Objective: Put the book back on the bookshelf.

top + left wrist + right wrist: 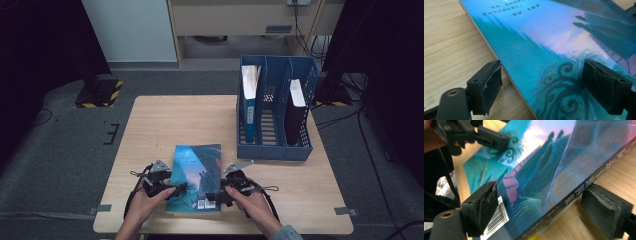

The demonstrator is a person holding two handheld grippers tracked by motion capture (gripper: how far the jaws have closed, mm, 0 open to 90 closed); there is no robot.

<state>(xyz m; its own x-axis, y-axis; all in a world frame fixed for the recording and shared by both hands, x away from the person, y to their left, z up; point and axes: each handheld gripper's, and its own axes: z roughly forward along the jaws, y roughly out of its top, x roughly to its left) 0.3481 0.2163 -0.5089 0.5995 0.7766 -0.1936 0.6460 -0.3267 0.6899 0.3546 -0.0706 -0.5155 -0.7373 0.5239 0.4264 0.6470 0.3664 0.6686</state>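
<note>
Teal and flat on the table, the book lay between both grippers: left gripper and right gripper each gaped across one edge, unclamped.

My right gripper had its jaws spread wide across the spine corner of the blue book, one pad over the barcode, the other on the wooden table beside the spine. Farther off, my left gripper reached over the cover's opposite edge.
</note>
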